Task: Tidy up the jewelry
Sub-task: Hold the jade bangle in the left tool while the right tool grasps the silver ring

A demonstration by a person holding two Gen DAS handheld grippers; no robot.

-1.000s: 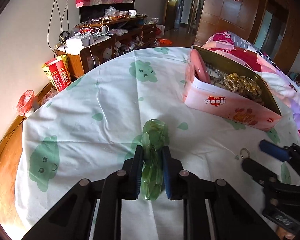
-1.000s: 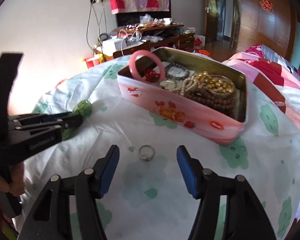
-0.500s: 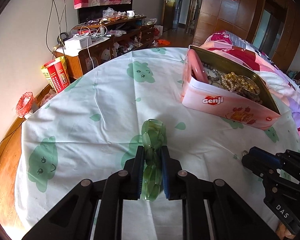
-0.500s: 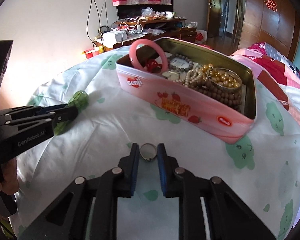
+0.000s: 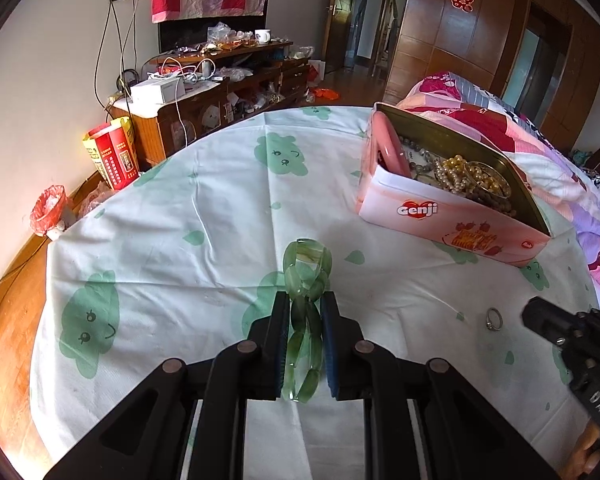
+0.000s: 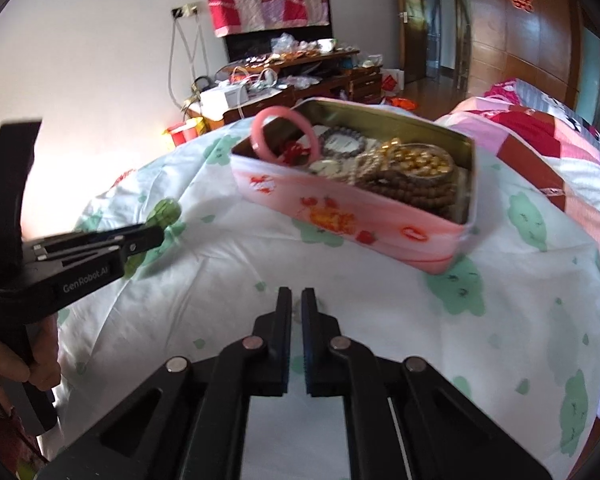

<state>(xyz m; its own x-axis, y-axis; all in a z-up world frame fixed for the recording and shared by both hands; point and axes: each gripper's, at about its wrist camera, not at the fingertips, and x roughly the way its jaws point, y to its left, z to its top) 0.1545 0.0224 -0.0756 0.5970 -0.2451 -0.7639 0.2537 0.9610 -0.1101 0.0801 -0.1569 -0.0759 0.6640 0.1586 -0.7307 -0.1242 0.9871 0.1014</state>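
Cloth-covered table (image 5: 204, 240); left tongs (image 5: 305, 308) clamp green bracelet (image 5: 306, 276).

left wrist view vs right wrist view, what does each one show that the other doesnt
Only the left wrist view shows the ring lying on the cloth, apart from the right gripper, and the green bracelet clamped between the left gripper fingers. Only the right wrist view shows the right gripper fingers nearly together, and the hand holding the left gripper. Both show the pink tin of jewelry with the pink bangle inside.
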